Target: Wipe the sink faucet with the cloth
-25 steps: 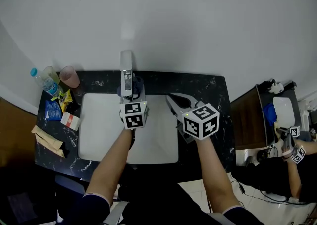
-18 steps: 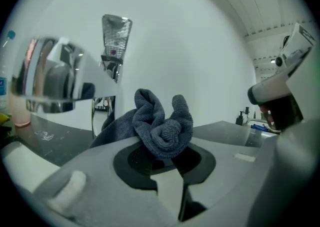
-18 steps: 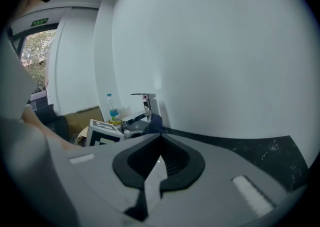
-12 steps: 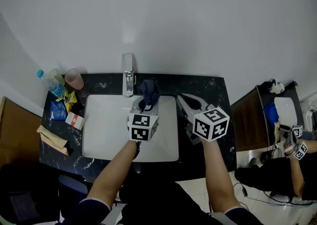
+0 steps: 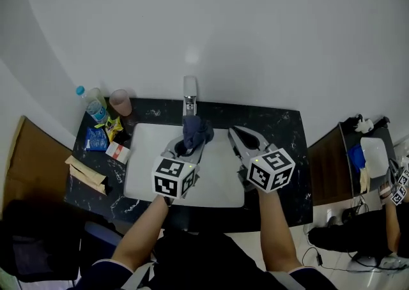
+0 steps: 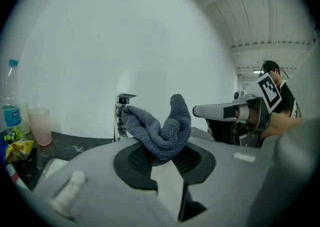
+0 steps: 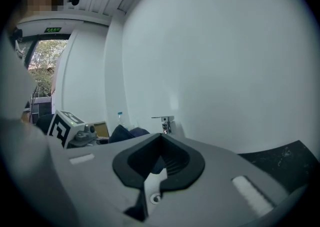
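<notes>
The chrome faucet (image 5: 190, 94) stands at the back edge of the white sink (image 5: 142, 177). My left gripper (image 5: 186, 146) is shut on a dark blue-grey cloth (image 5: 195, 131), held above the basin just in front of the spout and apart from it. In the left gripper view the cloth (image 6: 161, 131) bunches up out of the jaws, with the faucet (image 6: 121, 117) behind it at left. My right gripper (image 5: 238, 137) hovers over the sink's right edge, jaws together and holding nothing. The right gripper view shows its tips (image 7: 160, 143) meeting, the faucet (image 7: 166, 123) far ahead.
On the black counter (image 5: 281, 129) left of the sink stand a water bottle (image 5: 90, 107) and a pink cup (image 5: 119, 99), with snack packets (image 5: 102, 135) and a brown paper bag (image 5: 86, 174). A wooden cabinet (image 5: 329, 154) stands at right, with a person (image 5: 396, 218) beyond it.
My left gripper has come off the faucet with the cloth, rising and drawing back over the basin. The right gripper has risen a little beside it.
</notes>
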The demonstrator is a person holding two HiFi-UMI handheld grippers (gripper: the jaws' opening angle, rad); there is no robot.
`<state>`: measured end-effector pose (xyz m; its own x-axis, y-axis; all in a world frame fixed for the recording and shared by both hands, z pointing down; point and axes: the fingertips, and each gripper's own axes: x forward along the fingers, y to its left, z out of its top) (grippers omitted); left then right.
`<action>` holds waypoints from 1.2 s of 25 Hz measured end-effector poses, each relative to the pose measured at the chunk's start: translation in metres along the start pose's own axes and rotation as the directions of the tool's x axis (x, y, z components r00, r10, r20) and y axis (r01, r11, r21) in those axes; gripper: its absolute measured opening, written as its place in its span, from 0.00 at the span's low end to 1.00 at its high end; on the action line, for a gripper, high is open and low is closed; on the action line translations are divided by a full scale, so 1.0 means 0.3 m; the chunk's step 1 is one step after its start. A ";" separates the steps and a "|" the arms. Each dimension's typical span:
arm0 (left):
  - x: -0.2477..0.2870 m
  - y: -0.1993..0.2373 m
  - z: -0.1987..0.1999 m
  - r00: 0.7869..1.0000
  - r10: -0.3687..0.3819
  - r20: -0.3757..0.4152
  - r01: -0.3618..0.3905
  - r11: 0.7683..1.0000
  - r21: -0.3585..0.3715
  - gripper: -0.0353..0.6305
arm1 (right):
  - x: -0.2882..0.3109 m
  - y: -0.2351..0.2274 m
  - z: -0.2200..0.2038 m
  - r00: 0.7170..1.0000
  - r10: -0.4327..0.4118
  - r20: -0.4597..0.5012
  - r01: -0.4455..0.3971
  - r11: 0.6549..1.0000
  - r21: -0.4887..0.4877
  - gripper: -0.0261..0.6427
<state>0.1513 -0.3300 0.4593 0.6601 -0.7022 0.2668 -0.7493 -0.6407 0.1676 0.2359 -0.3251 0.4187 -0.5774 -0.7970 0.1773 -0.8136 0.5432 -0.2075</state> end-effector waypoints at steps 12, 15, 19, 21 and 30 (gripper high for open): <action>-0.181 0.189 0.073 0.999 0.037 -0.027 -0.038 0.999 -0.024 0.16 | 0.103 0.208 0.035 0.998 0.001 0.058 0.003 0.997 -0.078 0.05; -0.197 0.222 0.088 0.998 0.052 -0.024 -0.053 0.999 -0.013 0.16 | 0.124 0.213 0.023 0.999 -0.016 0.046 0.019 0.997 -0.076 0.05; -0.205 0.258 0.093 0.998 0.063 -0.016 -0.063 0.998 -0.008 0.16 | 0.150 0.219 0.019 0.999 -0.031 0.038 0.034 0.996 -0.084 0.05; -0.206 0.266 0.094 0.998 0.060 -0.012 -0.060 0.998 -0.011 0.16 | 0.157 0.219 0.026 0.998 -0.038 0.040 0.042 0.995 -0.089 0.05; -0.201 0.286 0.106 0.999 0.040 -0.002 -0.040 0.999 -0.008 0.17 | 0.171 0.219 0.049 0.997 -0.064 0.048 0.068 0.992 -0.106 0.05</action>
<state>0.0488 -0.3525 0.4274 0.6294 -0.7266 0.2756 -0.7756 -0.6093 0.1648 0.1540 -0.3341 0.4000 -0.5204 -0.8417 0.1441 -0.8539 0.5122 -0.0920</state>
